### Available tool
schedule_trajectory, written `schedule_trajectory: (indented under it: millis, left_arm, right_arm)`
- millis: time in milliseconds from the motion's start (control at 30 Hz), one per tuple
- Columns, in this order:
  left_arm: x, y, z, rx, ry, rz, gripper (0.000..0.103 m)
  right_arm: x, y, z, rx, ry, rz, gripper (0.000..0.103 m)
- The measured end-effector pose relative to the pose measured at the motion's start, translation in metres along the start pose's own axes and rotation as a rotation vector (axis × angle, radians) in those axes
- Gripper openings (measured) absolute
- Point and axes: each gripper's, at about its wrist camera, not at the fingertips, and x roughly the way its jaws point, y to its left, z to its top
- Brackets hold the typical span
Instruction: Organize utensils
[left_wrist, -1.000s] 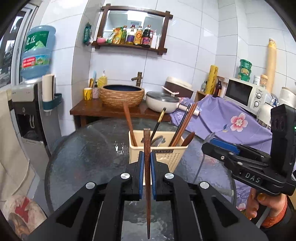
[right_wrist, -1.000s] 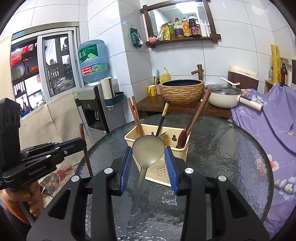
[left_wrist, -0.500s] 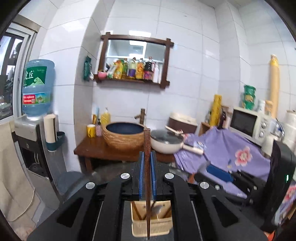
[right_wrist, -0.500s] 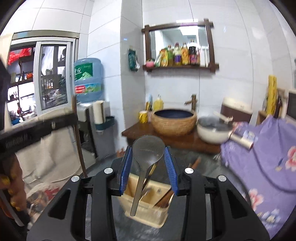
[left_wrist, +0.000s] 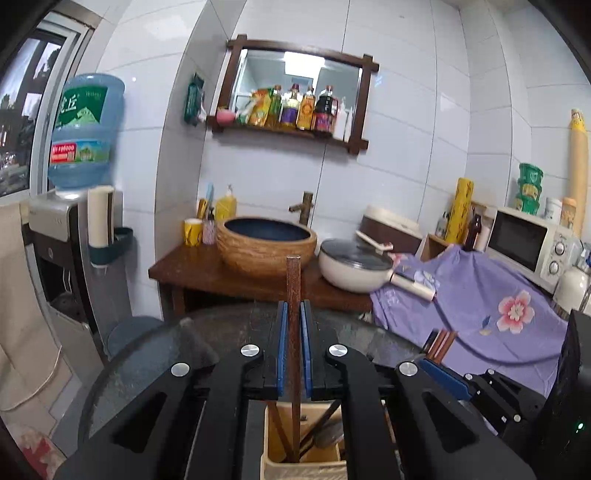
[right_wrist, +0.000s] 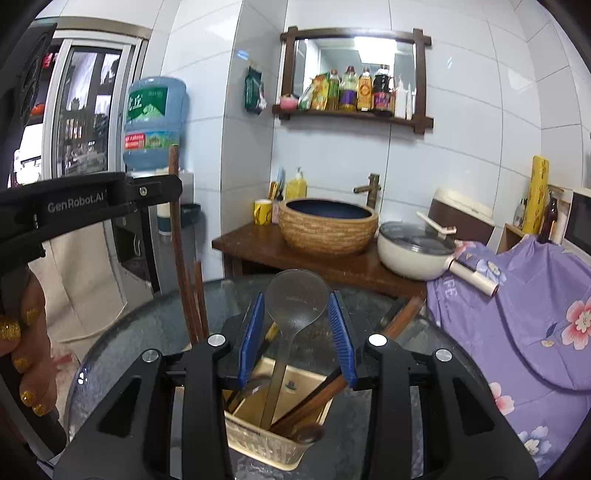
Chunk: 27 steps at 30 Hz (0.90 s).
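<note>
Over the cream utensil basket (right_wrist: 273, 439) on the round glass table (right_wrist: 436, 347), the left gripper (left_wrist: 294, 350) pinches an upright brown chopstick (left_wrist: 293, 295) dipping inside its rim, while the right gripper (right_wrist: 297, 332) clasps a metal ladle (right_wrist: 295, 295) likewise.

The left tongs (left_wrist: 294, 354) and the right tongs (right_wrist: 297, 336) are black, with blue pads and round silver screws. White letters on one side say "GenRobot.AI". The hand (right_wrist: 22, 343) has sparkly gold nails.
</note>
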Motion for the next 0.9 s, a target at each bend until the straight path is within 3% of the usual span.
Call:
schedule_trajectory:
  millis: [233, 433, 467, 533, 633, 700, 800, 900]
  left_arm:
    - [0.021, 0.011, -0.039, -0.014, 0.119, -0.021, 0.007]
    - [0.019, 0.012, -0.042, -0.007, 0.129, -0.025, 0.007]
    - [0.015, 0.011, -0.04, -0.005, 0.118, -0.022, 0.007]
    - [0.006, 0.011, -0.036, 0.009, 0.095, -0.018, 0.008]
    - [-0.017, 0.01, -0.033, 0.025, 0.048, -0.019, 0.027]
    - [-0.036, 0.012, -0.035, 0.026, 0.007, -0.014, 0.062]
    - [-0.083, 0.019, -0.052, 0.055, -0.102, 0.034, 0.092]
    - [-0.112, 0.024, -0.072, 0.105, -0.129, 0.053, 0.097]
  right_arm:
    - [0.018, 0.015, -0.039, -0.054, 0.078, 0.029, 0.037]
    - [0.017, 0.02, -0.048, -0.091, 0.08, 0.008, 0.038]
    - [0.017, 0.019, -0.047, -0.086, 0.075, 0.007, 0.04]
    - [0.011, 0.016, -0.043, -0.066, 0.056, 0.009, 0.054]
    - [-0.007, 0.012, -0.038, -0.055, 0.016, 0.006, 0.058]
    - [-0.024, 0.009, -0.035, -0.052, -0.018, 0.004, 0.058]
    - [-0.062, 0.005, -0.039, -0.033, -0.081, -0.01, 0.081]
    - [-0.1, 0.006, -0.051, -0.027, -0.135, -0.002, 0.09]
